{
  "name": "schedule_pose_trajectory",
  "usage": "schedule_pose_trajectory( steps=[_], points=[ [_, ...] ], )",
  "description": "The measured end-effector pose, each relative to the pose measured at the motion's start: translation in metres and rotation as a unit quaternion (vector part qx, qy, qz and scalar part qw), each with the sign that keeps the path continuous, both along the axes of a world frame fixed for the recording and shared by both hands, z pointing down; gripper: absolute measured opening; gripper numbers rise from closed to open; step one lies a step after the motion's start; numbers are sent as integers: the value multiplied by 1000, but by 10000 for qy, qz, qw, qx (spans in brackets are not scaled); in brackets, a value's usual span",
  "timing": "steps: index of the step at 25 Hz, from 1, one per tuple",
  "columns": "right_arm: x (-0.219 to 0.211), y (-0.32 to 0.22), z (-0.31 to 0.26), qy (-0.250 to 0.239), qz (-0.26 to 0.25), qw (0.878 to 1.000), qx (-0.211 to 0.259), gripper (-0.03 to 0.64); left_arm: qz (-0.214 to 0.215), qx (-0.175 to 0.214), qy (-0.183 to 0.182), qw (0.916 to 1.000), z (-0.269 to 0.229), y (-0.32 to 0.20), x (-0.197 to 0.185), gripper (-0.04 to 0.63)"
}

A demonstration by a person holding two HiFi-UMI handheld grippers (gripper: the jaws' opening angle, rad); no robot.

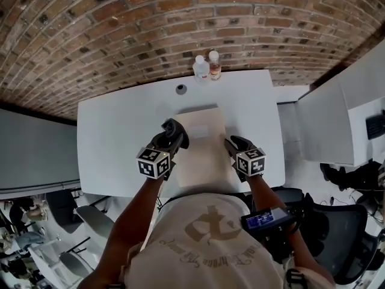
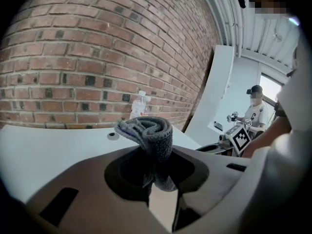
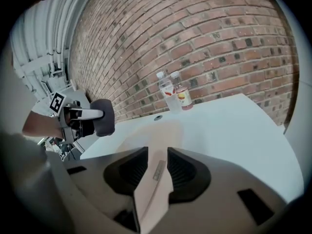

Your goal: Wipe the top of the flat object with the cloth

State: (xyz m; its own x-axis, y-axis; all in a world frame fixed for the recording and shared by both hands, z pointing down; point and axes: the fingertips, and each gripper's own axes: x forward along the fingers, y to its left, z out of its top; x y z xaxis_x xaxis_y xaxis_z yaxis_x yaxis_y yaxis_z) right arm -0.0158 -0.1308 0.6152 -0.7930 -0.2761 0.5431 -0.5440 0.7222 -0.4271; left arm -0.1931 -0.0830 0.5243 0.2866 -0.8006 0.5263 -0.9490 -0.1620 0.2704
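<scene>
A white, smooth-topped table point(image 1: 120, 131) is set against a red brick wall point(image 1: 120, 29); at its far edge two clear plastic bottles point(image 1: 201, 68) stand side by side, and a small round grey grommet point(image 1: 181, 89) is sunk into the top near them. A pale beige flat sheet point(image 1: 201, 143), rectangular and matt, possibly thin card, is laid across the middle of the table. The left gripper point(image 2: 156, 174) is clamped on a grey terry cloth point(image 2: 148, 130); the cloth is rolled into a loose coil above the jaws and is held at the sheet's left edge. The right gripper point(image 3: 157, 167) is placed at the sheet's right edge; its ribbed jaws stand apart, and the sheet's thin edge is seen between them.
</scene>
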Motion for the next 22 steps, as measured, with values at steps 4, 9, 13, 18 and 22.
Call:
schedule_pose_trajectory(
  steps=[4, 9, 13, 18, 22],
  points=[
    [-6, -9, 18, 104, 1, 9995, -313, 144, 39, -96, -132, 9999, 4, -38, 0, 107],
    [-14, -10, 34, 352, -95, 9983, -451, 152, 296, -338, -413, 9981, 17, -86, 4, 107],
    [-15, -3, 41, 410, -138, 9974, -578, 152, 580, -503, -523, 9957, 26, -117, 14, 107],
    [-13, -1, 43, 265, -16, 9966, -785, 149, 824, -603, -703, 9923, 34, -150, 25, 107],
    [-14, 0, 41, 235, 26, 9977, -641, 147, 1100, -870, -1014, 9849, 50, -178, 34, 107]
  ],
)
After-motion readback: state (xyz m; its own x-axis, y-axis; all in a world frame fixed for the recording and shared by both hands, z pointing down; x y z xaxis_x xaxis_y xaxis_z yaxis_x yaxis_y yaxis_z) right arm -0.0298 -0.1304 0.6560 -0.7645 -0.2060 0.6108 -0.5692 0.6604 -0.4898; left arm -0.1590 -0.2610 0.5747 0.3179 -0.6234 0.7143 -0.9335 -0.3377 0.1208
